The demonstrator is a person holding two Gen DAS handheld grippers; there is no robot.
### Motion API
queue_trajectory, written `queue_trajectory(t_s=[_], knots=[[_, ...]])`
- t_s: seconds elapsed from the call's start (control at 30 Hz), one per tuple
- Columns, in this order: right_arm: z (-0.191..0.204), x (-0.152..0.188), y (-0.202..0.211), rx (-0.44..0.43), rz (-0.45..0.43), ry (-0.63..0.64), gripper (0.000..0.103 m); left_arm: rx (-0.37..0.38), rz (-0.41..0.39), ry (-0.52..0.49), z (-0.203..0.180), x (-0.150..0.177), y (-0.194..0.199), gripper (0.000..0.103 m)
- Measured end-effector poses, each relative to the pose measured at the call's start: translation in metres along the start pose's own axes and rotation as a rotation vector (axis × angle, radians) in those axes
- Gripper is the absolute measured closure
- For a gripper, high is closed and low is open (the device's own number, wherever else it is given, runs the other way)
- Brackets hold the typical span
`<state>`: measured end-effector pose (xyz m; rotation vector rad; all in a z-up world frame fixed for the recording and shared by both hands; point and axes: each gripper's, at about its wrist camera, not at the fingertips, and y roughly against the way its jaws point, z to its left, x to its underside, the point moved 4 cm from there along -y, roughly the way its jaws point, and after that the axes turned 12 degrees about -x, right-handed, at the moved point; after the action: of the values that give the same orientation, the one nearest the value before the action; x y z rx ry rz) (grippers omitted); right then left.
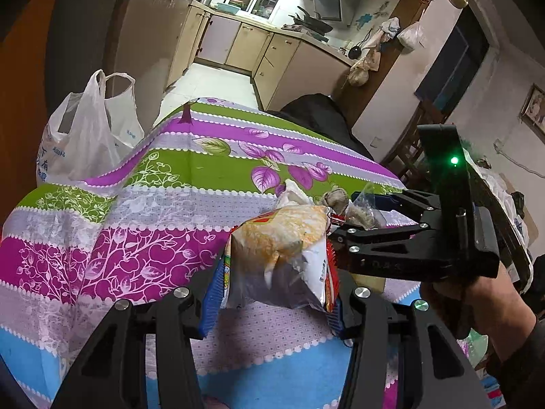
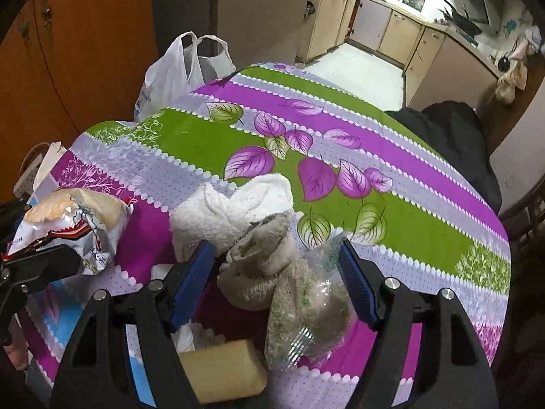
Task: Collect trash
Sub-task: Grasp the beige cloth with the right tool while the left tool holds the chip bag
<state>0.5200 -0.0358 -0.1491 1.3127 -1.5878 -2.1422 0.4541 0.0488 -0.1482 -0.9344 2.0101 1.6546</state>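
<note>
My left gripper point(image 1: 276, 296) is shut on a crumpled snack packet point(image 1: 286, 252), held above the striped tablecloth point(image 1: 153, 211). The packet point(image 2: 75, 225) and the left gripper's black finger point(image 2: 41, 266) also show at the left edge of the right wrist view. My right gripper point(image 2: 274, 283) is closed around a dirty grey rag point(image 2: 259, 266) and a clear plastic bag point(image 2: 306, 310), with its blue pads touching both. The left wrist view shows the right gripper point(image 1: 361, 218) close beside the packet, with a hand gripping it. A white carrier bag point(image 1: 88, 129) point(image 2: 184, 68) stands open at the table's far left edge.
A white towel point(image 2: 238, 201) lies bunched on the tablecloth point(image 2: 391, 225) just beyond the rag. A yellow sponge point(image 2: 221, 371) sits under the right gripper. A black garment point(image 1: 316, 116) point(image 2: 453, 129) lies at the table's far side, and kitchen cabinets point(image 1: 245, 44) stand beyond.
</note>
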Motion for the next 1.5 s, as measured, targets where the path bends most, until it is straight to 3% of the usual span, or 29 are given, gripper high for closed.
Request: queue_trajectory(t_s=[0.07, 0.1, 0.13, 0.33, 0.5, 0.6, 0.7, 0.77, 0.8, 0.83, 0.9, 0.93, 0.97, 1.0, 1.1, 1.17, 1.33, 1.37, 1.4, 1.5], knots=[[0.003, 0.001, 0.003, 0.002, -0.009, 0.014, 0.046, 0.002, 0.001, 0.003, 0.000, 0.000, 0.000, 0.052], [0.000, 0.000, 0.008, -0.003, -0.027, 0.001, 0.072, 0.002, 0.001, 0.004, 0.000, 0.001, 0.000, 0.052], [-0.003, -0.001, 0.012, -0.009, -0.045, -0.013, 0.085, 0.002, -0.001, 0.004, -0.001, 0.001, 0.000, 0.052], [-0.011, 0.001, 0.052, -0.123, -0.183, -0.116, 0.093, 0.001, 0.001, 0.009, 0.000, 0.003, 0.001, 0.052], [-0.020, 0.009, 0.080, -0.268, -0.275, -0.242, 0.093, 0.009, -0.002, 0.003, -0.004, 0.004, 0.007, 0.052], [-0.025, 0.023, 0.099, -0.311, -0.304, -0.279, 0.093, 0.014, -0.011, 0.002, -0.004, 0.004, 0.014, 0.052], [-0.032, 0.045, 0.102, -0.252, -0.241, -0.292, 0.092, 0.010, -0.013, 0.000, -0.002, 0.005, 0.017, 0.052], [-0.033, 0.057, 0.087, -0.200, -0.128, -0.273, 0.088, 0.009, -0.009, -0.001, -0.002, 0.006, 0.015, 0.052], [-0.032, 0.062, 0.080, -0.121, -0.083, -0.247, 0.083, 0.010, -0.007, 0.000, -0.002, 0.006, 0.015, 0.052], [-0.030, 0.061, 0.080, -0.080, -0.086, -0.226, 0.063, 0.013, -0.005, 0.002, -0.003, 0.006, 0.013, 0.052], [-0.026, 0.052, 0.085, -0.072, -0.147, -0.223, 0.033, 0.021, -0.005, 0.008, -0.005, 0.007, 0.012, 0.052], [-0.024, 0.045, 0.087, -0.081, -0.181, -0.219, 0.023, 0.025, -0.006, 0.012, -0.006, 0.007, 0.011, 0.052], [-0.022, 0.039, 0.086, -0.095, -0.196, -0.207, 0.022, 0.028, -0.004, 0.014, -0.007, 0.006, 0.010, 0.052], [-0.019, 0.030, 0.077, -0.116, -0.186, -0.187, 0.022, 0.029, -0.002, 0.015, -0.008, 0.005, 0.008, 0.052], [-0.014, 0.012, 0.041, -0.070, -0.103, -0.128, 0.023, 0.027, 0.003, 0.011, -0.011, 0.003, 0.005, 0.052], [-0.014, 0.003, 0.014, -0.049, -0.037, -0.115, 0.030, 0.025, 0.004, 0.005, -0.012, 0.001, 0.004, 0.052], [-0.022, -0.001, -0.009, -0.061, -0.012, -0.137, 0.041, 0.028, 0.010, 0.011, -0.011, 0.000, -0.001, 0.052], [-0.023, 0.000, -0.009, -0.065, -0.013, -0.141, 0.045, 0.029, 0.011, 0.009, -0.011, 0.000, -0.002, 0.052], [-0.026, 0.002, -0.011, -0.073, 0.001, -0.154, 0.057, 0.030, 0.012, 0.007, -0.012, 0.000, -0.003, 0.052], [-0.029, 0.009, -0.006, -0.086, -0.016, -0.177, 0.061, 0.025, 0.008, 0.003, -0.014, 0.001, -0.002, 0.052]])
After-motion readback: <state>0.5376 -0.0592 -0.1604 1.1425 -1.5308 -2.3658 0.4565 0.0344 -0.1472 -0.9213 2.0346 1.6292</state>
